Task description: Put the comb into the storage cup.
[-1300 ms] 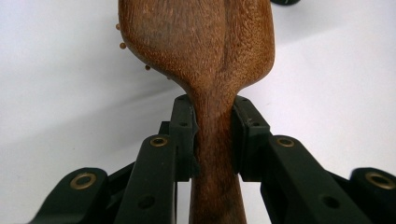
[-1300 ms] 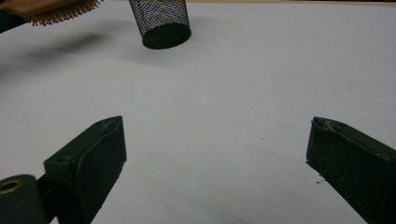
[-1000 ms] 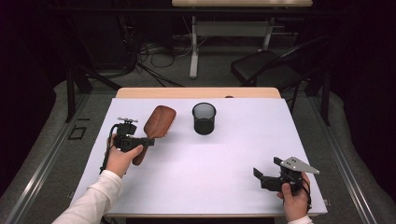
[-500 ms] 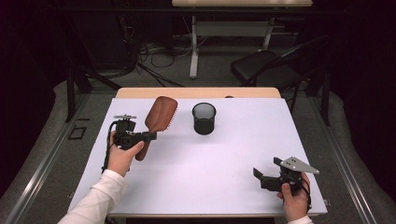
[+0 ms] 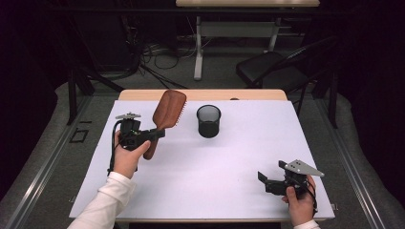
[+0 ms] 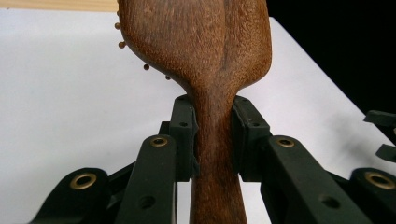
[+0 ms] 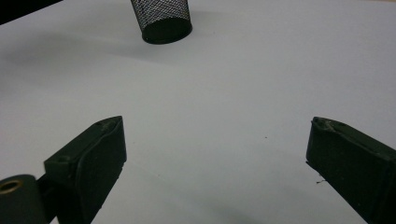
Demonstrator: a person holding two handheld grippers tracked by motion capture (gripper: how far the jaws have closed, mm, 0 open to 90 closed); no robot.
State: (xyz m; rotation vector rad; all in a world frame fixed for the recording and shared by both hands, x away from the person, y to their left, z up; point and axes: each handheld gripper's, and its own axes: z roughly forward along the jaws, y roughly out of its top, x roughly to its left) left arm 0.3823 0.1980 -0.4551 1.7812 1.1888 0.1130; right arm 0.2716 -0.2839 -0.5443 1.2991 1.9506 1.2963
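Looking down from the high view, the left gripper [image 5: 154, 135] holds a wooden hairbrush [image 5: 166, 116] by the neck, its paddle head raised off the white counter [image 5: 229, 162] and tilted toward the far edge, with the handle end pointing down toward the person's left hand [image 5: 126, 160]. A black mesh cup [image 5: 208, 120] stands upright just to the right of the brush, apart from it. Near the counter's right front corner, the right gripper [image 5: 264, 180] sits low in the person's right hand [image 5: 301, 205], well apart from both things.

From the left gripper view, the grip is plain: both black fingers [image 6: 184, 135] press against the narrow neck of the hairbrush [image 6: 201, 51], clenched on it from either side. Small round bristle tips poke out along the head's left edge, so the bristle face is turned away from this camera.

From the right gripper view, its fingers [image 7: 93, 158] stand wide apart and released, with bare counter [image 7: 210, 116] between them. The mesh cup [image 7: 161, 18] stands farther ahead, its base on the counter.
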